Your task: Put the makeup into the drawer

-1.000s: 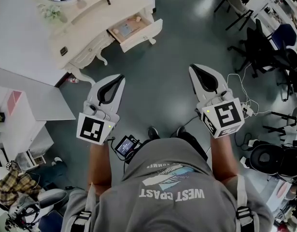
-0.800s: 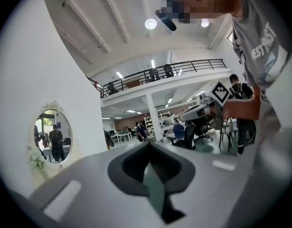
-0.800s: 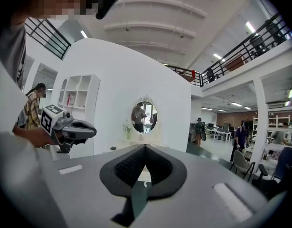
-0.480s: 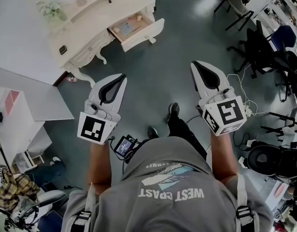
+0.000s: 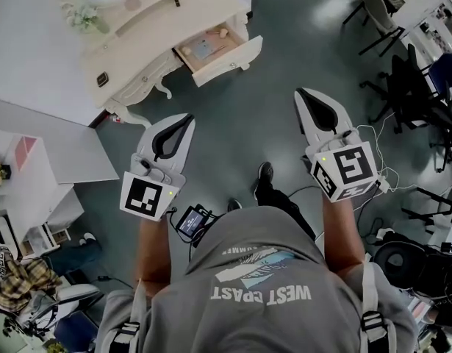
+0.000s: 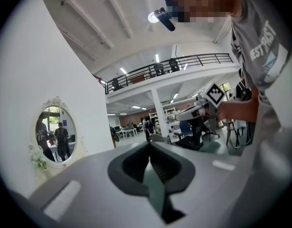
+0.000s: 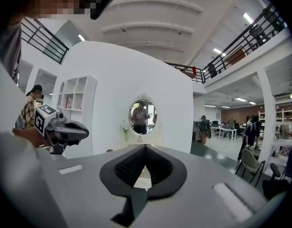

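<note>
A white dressing table (image 5: pixel 130 57) stands at the upper left of the head view, its drawer (image 5: pixel 224 56) pulled open with small items inside. Small makeup items (image 5: pixel 176 1) lie on its top near a flower sprig (image 5: pixel 80 18). My left gripper (image 5: pixel 187 119) and right gripper (image 5: pixel 302 94) hover side by side over the grey floor, short of the table, both shut with nothing in them. The left gripper's (image 6: pixel 149 145) jaw tips meet in its own view. The right gripper (image 7: pixel 145 147) points at the table's oval mirror (image 7: pixel 142 116).
A white shelf unit (image 5: pixel 27 179) and a flat white panel (image 5: pixel 75 153) stand at the left. Office chairs (image 5: pixel 417 79) and loose cables (image 5: pixel 372 134) fill the right side. The person's shoe (image 5: pixel 264 173) is on the floor between the grippers.
The person has stepped forward, one foot swinging ahead. Both grippers have moved toward the dressing table, which now sits lower and nearer in the head view. Both jaws stay shut.
</note>
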A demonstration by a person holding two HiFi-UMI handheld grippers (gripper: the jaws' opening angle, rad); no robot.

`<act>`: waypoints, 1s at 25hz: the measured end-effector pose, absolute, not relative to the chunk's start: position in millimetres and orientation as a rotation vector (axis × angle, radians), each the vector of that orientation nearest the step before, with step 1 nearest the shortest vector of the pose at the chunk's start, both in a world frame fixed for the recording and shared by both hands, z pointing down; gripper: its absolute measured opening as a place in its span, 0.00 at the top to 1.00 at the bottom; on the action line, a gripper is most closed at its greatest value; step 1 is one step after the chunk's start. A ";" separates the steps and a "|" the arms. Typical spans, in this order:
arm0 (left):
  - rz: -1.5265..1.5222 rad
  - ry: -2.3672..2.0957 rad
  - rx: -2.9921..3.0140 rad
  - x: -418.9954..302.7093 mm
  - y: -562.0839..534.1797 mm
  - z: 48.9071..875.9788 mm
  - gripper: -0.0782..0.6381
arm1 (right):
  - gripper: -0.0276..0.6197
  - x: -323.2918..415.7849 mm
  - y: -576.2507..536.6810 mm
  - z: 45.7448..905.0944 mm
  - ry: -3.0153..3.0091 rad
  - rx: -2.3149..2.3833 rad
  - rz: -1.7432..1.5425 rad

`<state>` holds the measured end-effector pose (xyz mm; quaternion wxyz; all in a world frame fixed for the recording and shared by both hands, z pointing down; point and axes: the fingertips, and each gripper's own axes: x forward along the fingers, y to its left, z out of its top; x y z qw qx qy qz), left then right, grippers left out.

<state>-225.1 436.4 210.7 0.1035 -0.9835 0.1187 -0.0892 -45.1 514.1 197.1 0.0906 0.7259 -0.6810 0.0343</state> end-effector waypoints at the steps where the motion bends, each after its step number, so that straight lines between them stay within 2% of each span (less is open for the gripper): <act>1: -0.264 0.359 -2.900 -217.9 431.8 210.9 0.89 | 0.96 -37.5 508.5 198.7 -2.033 2.149 0.108; 17: -0.317 0.513 -2.880 -80.3 364.4 217.5 0.89 | 0.96 105.2 422.1 211.1 -2.144 2.030 0.120; 25: -0.336 0.514 -2.852 -24.5 351.7 215.2 0.89 | 0.96 150.1 406.0 220.5 -2.186 2.003 0.146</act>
